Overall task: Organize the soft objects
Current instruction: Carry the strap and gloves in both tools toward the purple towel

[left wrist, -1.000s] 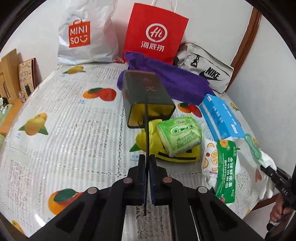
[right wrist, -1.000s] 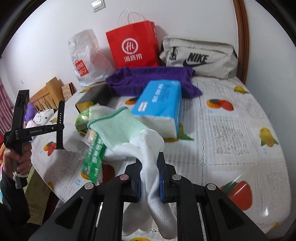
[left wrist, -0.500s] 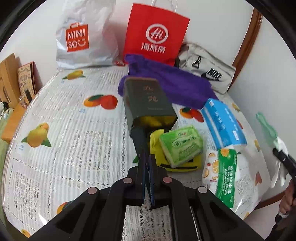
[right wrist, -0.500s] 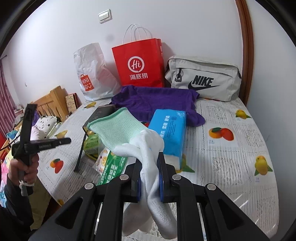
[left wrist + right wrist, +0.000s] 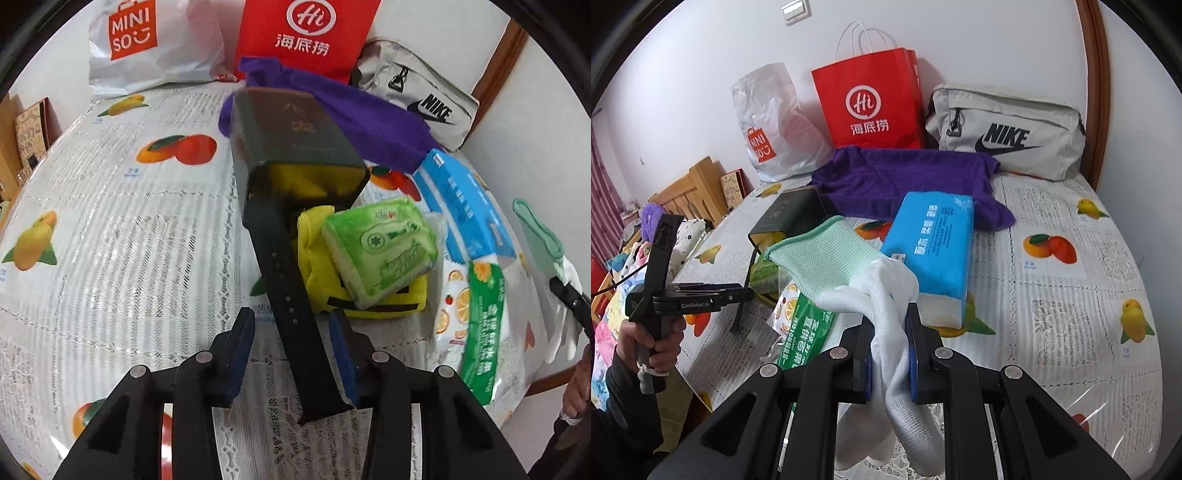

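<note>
White glove (image 5: 886, 295) pinched in right tongs (image 5: 889, 354); left tongs (image 5: 291, 354) just opened around black strap (image 5: 291, 306)

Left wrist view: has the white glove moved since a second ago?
Yes. The white glove has shifted right and up, away from the green-labelled pack.

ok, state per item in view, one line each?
left gripper: jaws just opened, strap between them, not pressed
black strap: loose, lying on table
dark box: on its side, open end toward camera, yellow inside
right gripper: shut on white glove
green tissue pack: resting on yellow cloth
blue tissue pack: lying flat
purple towel: spread, rumpled
</note>
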The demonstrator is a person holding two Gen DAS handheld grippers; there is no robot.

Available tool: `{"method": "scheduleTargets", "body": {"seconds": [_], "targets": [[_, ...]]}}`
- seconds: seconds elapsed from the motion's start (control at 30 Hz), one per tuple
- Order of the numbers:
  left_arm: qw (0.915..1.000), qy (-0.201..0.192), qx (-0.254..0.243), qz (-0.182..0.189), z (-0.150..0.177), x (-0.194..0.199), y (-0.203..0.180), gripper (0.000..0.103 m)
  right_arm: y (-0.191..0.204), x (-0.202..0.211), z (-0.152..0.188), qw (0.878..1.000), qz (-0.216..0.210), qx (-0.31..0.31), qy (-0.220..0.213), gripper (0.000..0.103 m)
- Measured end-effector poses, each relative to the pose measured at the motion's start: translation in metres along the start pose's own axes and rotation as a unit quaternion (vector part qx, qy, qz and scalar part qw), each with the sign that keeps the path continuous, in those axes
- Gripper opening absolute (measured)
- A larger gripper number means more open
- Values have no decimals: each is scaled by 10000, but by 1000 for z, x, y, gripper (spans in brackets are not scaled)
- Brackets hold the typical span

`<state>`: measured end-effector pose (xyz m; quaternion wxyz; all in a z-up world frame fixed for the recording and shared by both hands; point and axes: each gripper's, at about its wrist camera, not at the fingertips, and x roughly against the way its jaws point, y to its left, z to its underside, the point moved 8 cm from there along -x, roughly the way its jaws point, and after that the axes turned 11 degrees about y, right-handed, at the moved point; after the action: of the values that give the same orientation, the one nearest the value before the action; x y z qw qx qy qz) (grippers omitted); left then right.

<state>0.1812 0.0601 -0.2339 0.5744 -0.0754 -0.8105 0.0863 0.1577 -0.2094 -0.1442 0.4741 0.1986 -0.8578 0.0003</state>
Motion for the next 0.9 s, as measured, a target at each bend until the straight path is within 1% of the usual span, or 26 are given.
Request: {"method": "scheduleTargets", "body": {"seconds": [0.07,0.1,0.13,0.27,0.4,0.5,0.67,0.9], "targets": [[9998,-39,-159,-77,-1,-1,-4,37,0,-4,1,10000,0,-18,54,14],[9997,-43,-204,-82,-2,-1,-5,33,0,-5,1,10000,-10,-18,75,14],[9997,-25,-236,-48,-2,-3,-6,25,1,-6,0,10000,-18,-14,96,14],[9998,-24,-208,57,-3,0,-3,22,4,-8,-3,9999,-22,17,102,14],[9997,-124,-195,-50,-5,11,3,20,7,-4,-7,10000,-4,47,60,14],[9996,-180,-197,3,-6,19,4,20,6,-1,-8,10000,-18,48,25,14],[9993,-232,-270,-62,-4,29,3,20,1,1,-9,10000,16,-23,12,14],[9984,-445,-323,-99,-10,55,0,20,-8,5,-18,9999,94,-61,-77,14]]}}
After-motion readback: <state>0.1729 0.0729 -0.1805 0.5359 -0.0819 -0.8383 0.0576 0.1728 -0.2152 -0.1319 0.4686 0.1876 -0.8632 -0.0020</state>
